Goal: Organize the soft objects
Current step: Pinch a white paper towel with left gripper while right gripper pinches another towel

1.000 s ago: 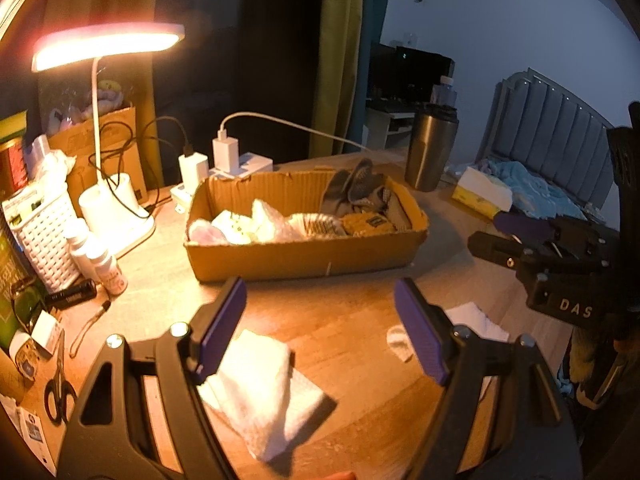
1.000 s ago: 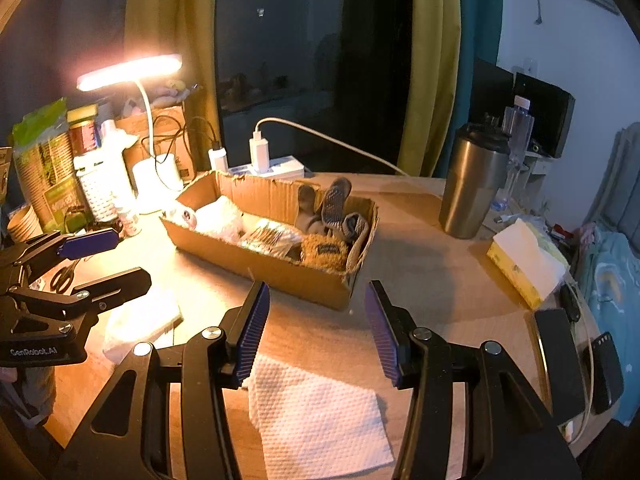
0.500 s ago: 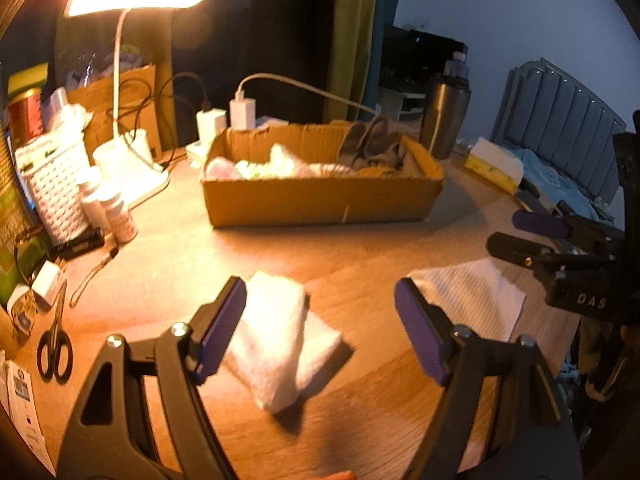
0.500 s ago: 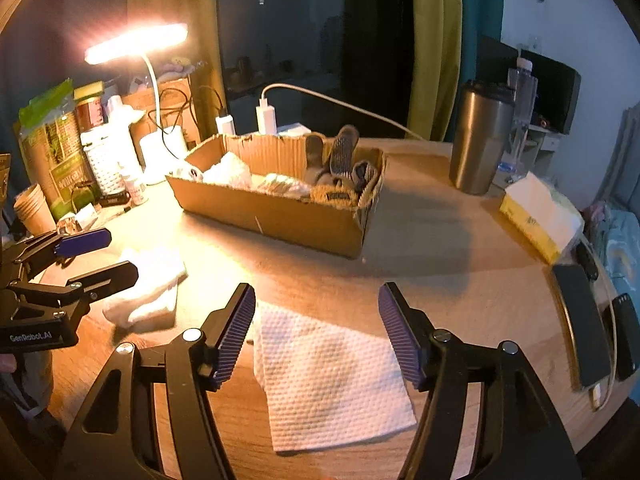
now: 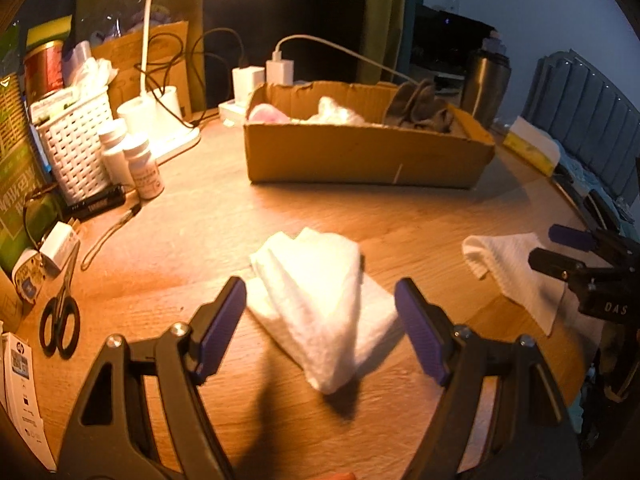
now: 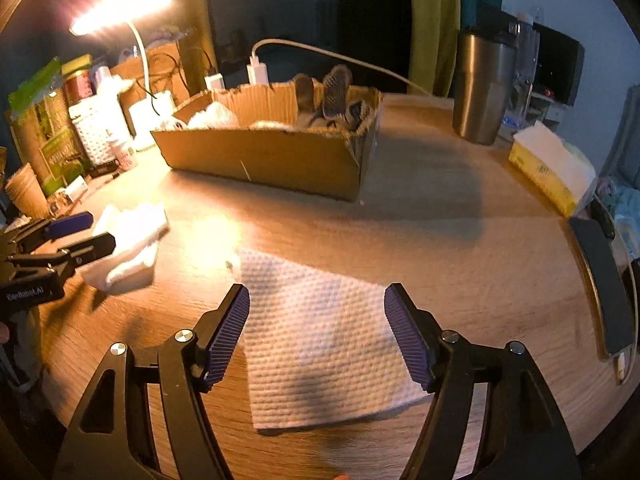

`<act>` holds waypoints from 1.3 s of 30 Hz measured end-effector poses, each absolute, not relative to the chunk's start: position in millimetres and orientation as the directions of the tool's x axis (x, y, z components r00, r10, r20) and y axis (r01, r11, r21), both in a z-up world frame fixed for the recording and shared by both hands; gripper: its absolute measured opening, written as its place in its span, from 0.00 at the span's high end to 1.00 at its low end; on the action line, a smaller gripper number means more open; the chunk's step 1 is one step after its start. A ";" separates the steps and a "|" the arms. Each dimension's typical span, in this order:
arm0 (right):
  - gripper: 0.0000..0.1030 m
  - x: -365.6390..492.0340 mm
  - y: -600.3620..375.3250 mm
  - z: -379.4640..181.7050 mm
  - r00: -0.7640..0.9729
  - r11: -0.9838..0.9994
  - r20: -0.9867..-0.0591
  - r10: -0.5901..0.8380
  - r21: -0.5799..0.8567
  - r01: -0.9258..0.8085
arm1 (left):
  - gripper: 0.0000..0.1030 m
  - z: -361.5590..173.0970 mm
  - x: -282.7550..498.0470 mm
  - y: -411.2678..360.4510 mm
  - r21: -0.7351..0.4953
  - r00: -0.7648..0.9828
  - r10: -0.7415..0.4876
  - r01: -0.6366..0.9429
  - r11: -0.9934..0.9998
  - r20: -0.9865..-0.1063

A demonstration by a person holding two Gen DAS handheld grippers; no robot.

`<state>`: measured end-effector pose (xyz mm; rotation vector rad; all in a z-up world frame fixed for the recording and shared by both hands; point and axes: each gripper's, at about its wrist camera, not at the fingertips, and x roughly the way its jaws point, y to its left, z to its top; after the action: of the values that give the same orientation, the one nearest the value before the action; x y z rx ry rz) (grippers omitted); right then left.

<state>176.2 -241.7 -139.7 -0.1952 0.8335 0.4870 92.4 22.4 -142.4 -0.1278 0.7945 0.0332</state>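
A folded white cloth (image 5: 320, 296) lies on the wooden table between the open fingers of my left gripper (image 5: 320, 328), low over it. It also shows in the right wrist view (image 6: 128, 240). A flat white paper towel (image 6: 320, 340) lies between the open fingers of my right gripper (image 6: 316, 332), also low; it shows in the left wrist view (image 5: 516, 268). A cardboard box (image 5: 360, 152) with socks and soft items stands behind; it also shows in the right wrist view (image 6: 272, 152).
A desk lamp (image 6: 136, 80), white basket (image 5: 76, 144), pill bottles (image 5: 140, 164) and scissors (image 5: 60, 320) crowd the left. A steel tumbler (image 6: 484, 88), tissue box (image 6: 548, 168) and phones (image 6: 604, 280) sit at the right. Chargers (image 5: 276, 76) stand behind the box.
Both grippers have dropped lower and moved forward, so the cloth and the paper towel now lie between their fingers. Both stay open.
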 end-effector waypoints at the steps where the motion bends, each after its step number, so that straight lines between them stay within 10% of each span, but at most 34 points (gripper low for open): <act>1: 0.29 177.8 -242.4 -142.5 0.566 0.876 -0.755 0.332 0.023 -0.482 | 0.25 -144.2 93.9 23.4 -0.100 0.696 -0.014 -0.082 0.992 -0.718; 23: 0.26 188.6 -224.9 -164.2 0.553 0.873 -0.789 0.268 -0.044 -0.486 | 0.26 -169.9 116.2 19.4 -0.030 0.598 0.022 -0.078 0.996 -0.801; 32: 0.27 189.4 -223.2 -163.7 0.549 0.868 -0.789 0.275 -0.042 -0.495 | 0.70 -165.2 115.2 7.1 -0.046 0.616 -0.035 -0.002 0.999 -0.787; 39: 0.51 182.8 -218.1 -162.5 0.541 0.839 -0.778 0.319 -0.034 -0.544 | 0.76 -163.1 112.3 -0.2 -0.099 0.623 -0.108 0.050 0.994 -0.774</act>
<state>182.8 -218.1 -162.5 -0.2877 0.8576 0.5207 112.3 -0.2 -163.1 -0.0697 0.8933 -0.0911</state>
